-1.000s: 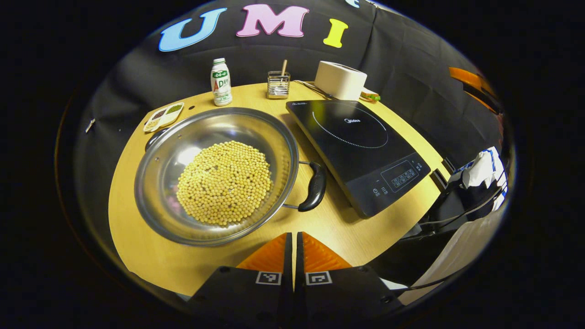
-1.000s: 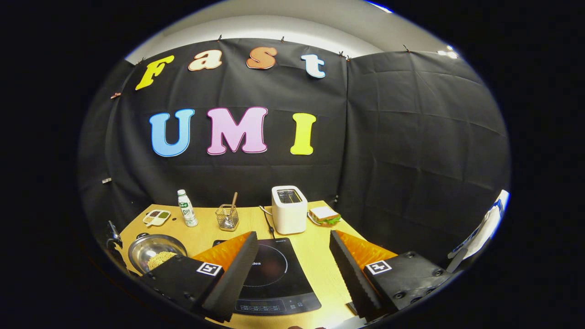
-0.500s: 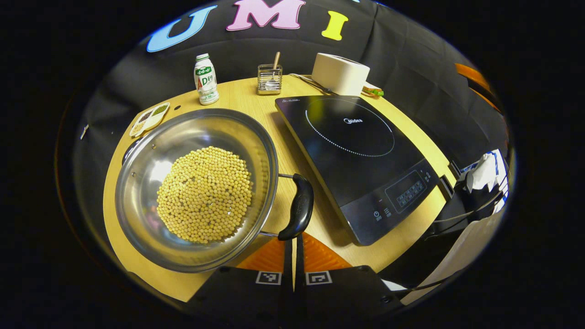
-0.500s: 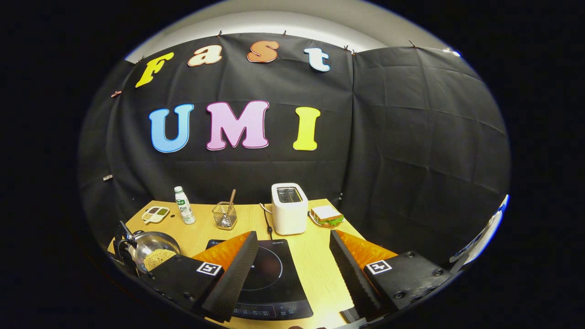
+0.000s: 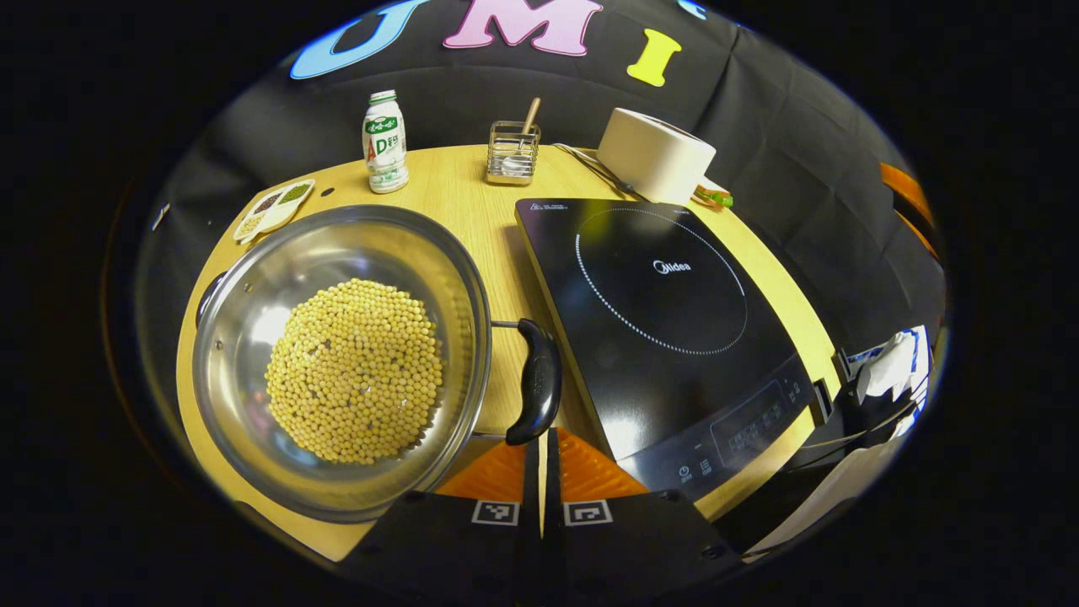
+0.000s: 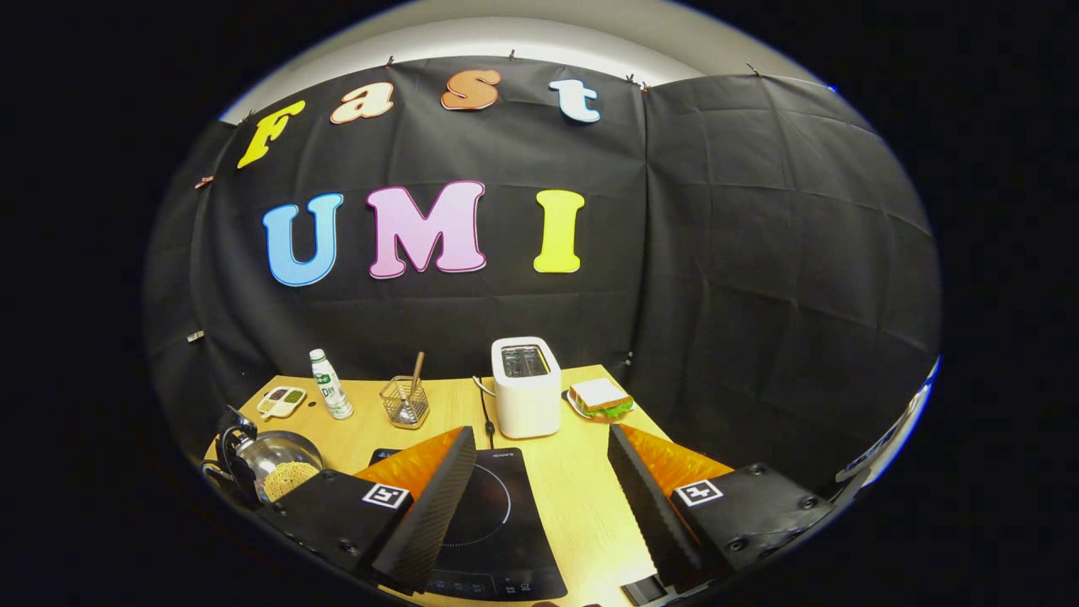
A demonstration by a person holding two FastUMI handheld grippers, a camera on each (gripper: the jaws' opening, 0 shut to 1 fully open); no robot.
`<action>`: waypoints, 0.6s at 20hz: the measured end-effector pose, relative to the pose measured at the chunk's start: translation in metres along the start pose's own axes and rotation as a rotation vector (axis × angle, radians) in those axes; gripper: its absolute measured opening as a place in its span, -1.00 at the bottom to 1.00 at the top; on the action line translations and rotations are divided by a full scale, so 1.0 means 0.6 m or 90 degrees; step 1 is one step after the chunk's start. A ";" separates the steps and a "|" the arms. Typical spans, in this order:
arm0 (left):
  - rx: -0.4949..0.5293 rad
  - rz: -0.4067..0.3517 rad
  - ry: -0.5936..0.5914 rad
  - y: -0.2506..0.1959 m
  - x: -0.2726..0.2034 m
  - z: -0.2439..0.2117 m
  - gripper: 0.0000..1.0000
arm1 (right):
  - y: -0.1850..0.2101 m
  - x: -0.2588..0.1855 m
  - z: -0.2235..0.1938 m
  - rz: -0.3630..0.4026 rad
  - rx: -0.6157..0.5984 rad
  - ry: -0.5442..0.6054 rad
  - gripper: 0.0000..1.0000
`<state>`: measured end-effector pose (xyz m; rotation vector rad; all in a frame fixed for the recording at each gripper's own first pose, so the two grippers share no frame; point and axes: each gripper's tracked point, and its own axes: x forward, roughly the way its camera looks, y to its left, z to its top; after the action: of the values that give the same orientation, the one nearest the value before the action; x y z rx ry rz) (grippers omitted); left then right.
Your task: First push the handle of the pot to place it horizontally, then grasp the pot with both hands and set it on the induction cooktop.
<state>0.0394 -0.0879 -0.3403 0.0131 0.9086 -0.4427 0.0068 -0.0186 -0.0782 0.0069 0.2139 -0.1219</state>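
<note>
In the right gripper view the pot sits at the far left edge of the round picture, partly behind the right gripper's own finger, so its rim and handles are hard to read; a dark shape stands in front of it, too small to name. The near edge of the cooktop is cut off at the bottom. In the left gripper view the pot's far handle peeps out as a dark sliver behind the rim, and the sandwich is mostly hidden by the toaster.

The left gripper has its fingers pressed together with no gap, holding nothing. Their tips meet the lower end of the pot's near handle; whether they truly touch it or lie just under it I cannot tell. The right gripper is spread wide, empty, hanging above the cooktop and the table.

The pot is a wide, shallow steel pan on the table's left part, just beside the cooktop and not on it. A mound of pale yellow beans fills its middle. The near handle is black, curved, on two metal rods.
</note>
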 end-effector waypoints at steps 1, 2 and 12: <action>0.001 0.002 -0.001 0.001 0.005 0.005 -0.90 | -0.001 0.003 0.001 0.000 0.001 0.000 0.96; 0.001 0.003 -0.002 0.001 0.009 0.012 -0.89 | -0.003 0.005 0.000 0.000 0.001 0.002 0.96; 0.007 0.008 -0.011 0.019 0.044 0.067 -0.90 | -0.031 0.009 0.000 -0.025 -0.003 0.006 0.96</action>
<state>0.0883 -0.0948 -0.3377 0.0252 0.8885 -0.4359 0.0099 -0.0376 -0.0795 -0.0015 0.2232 -0.1606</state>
